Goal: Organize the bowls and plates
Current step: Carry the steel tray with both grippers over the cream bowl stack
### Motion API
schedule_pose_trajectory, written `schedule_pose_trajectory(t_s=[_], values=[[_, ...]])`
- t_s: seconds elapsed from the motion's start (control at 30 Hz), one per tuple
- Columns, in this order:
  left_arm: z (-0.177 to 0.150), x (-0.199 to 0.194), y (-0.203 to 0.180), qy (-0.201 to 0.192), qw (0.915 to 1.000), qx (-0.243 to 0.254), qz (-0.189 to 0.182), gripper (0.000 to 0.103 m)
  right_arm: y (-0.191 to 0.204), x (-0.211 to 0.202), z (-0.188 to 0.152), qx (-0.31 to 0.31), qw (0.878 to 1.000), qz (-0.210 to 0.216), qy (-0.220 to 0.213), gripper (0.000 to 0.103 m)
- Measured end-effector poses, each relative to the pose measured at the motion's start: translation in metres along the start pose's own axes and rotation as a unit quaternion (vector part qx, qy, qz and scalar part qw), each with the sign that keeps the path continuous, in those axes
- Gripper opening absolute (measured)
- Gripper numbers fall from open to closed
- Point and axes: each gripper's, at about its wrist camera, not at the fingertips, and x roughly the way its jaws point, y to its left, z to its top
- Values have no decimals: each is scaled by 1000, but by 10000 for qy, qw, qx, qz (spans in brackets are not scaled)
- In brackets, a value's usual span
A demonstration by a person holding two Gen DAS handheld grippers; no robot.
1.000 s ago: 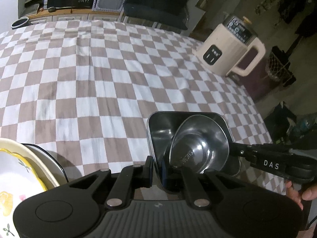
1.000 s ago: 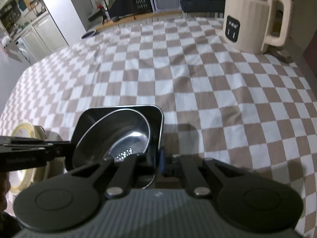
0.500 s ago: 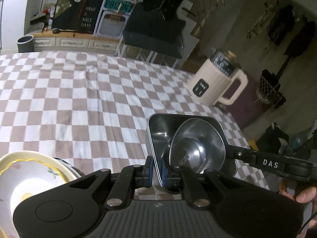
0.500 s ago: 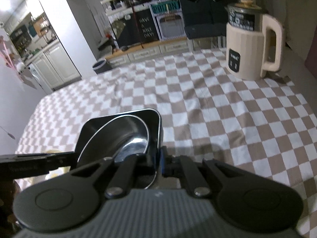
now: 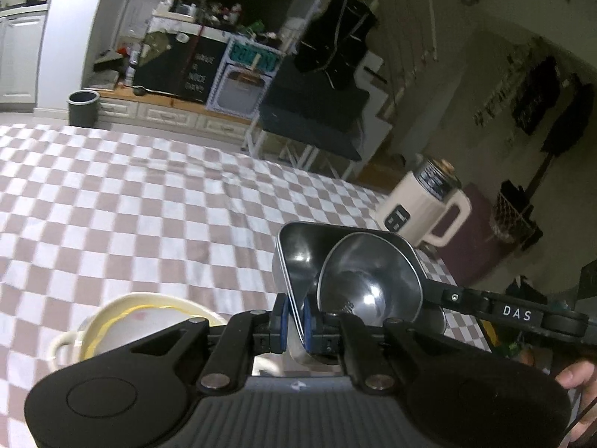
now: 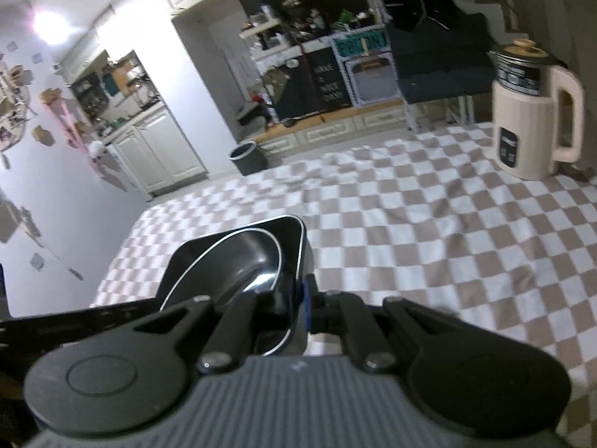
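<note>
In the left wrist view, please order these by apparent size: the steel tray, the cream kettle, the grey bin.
1. steel tray, though nearest the camera
2. cream kettle
3. grey bin, farthest away

square tray (image 5: 298, 250): shiny polished metal | round bowl (image 5: 369, 280): glossy steel | tablecloth (image 5: 149, 201): matt checked cloth | left gripper (image 5: 294, 321): matt black plastic | kettle (image 6: 530, 119): smooth cream plastic

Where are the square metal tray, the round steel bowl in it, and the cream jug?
tray (image 5: 298, 246), left wrist view, inner left wall.
bowl (image 5: 369, 272), left wrist view, inside surface.
jug (image 6: 522, 127), right wrist view, front of its body.
</note>
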Motion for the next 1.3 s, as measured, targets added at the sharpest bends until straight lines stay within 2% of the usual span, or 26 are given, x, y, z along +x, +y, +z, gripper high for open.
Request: schedule_pose_trajectory(t_s=[0.37, 0.63, 0.83, 1.3], values=[[-7, -45, 64, -202, 9980, -388, 465, 7, 61, 52, -6, -151, 9994, 271, 163, 8], [-11, -54, 94, -135, 9962, -532, 676, 7, 78, 86, -22, 218, 9967, 312, 717, 8], [-12, -45, 108, 102, 9959, -547, 719, 6, 89, 101, -32, 19, 9944, 105, 1049, 8], [-20, -11, 120, 656, 9933, -500, 804, 7, 92, 122, -42, -90, 9900, -227, 1389, 9]])
